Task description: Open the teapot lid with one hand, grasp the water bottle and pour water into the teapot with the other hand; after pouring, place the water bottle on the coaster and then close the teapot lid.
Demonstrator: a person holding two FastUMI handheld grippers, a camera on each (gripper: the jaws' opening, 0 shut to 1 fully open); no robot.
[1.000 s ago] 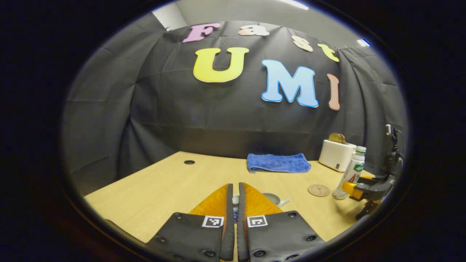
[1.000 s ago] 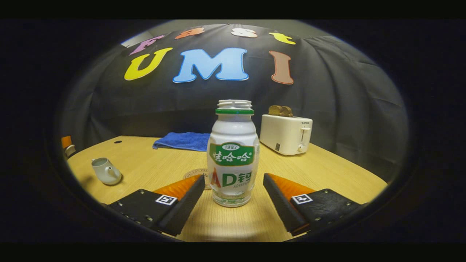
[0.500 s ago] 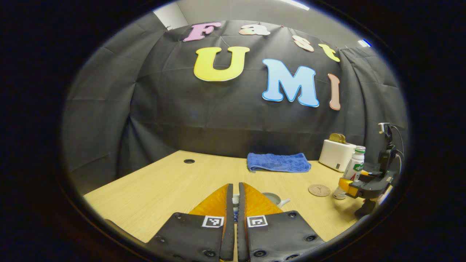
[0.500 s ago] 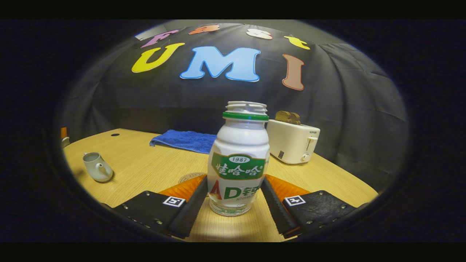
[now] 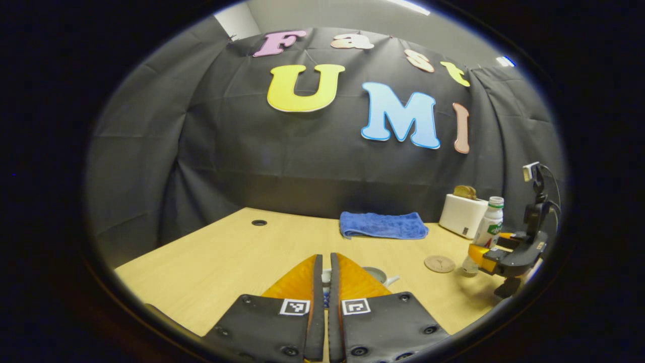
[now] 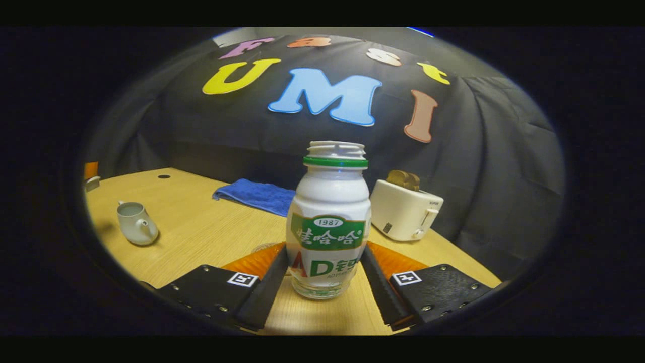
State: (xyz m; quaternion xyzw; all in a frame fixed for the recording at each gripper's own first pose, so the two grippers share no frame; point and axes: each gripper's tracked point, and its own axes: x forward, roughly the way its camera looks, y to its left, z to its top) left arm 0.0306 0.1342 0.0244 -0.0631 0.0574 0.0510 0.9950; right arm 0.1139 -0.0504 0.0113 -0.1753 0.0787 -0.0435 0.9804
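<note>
My right gripper (image 6: pixel 323 249) is shut on the lower body of a white, uncapped water bottle (image 6: pixel 327 201) with a green label. In the left gripper view the same bottle (image 5: pixel 488 227) stands at the far right, held by the right gripper (image 5: pixel 484 254), a little right of the round coaster (image 5: pixel 439 263). The small white teapot (image 6: pixel 135 224) sits at the left with its top open. My left gripper (image 5: pixel 325 257) hovers shut just above the teapot (image 5: pixel 375 275). A small white and blue piece, the lid, shows between its fingers.
A folded blue towel (image 5: pixel 383 224) lies at the back of the wooden table (image 5: pixel 227 262). A white toaster (image 6: pixel 405 212) with bread in it stands behind the bottle. A cable hole (image 5: pixel 259 222) is at the back left.
The right gripper closed on the bottle, then rose slightly and tilted with it. The left gripper has stayed in place, shut.
</note>
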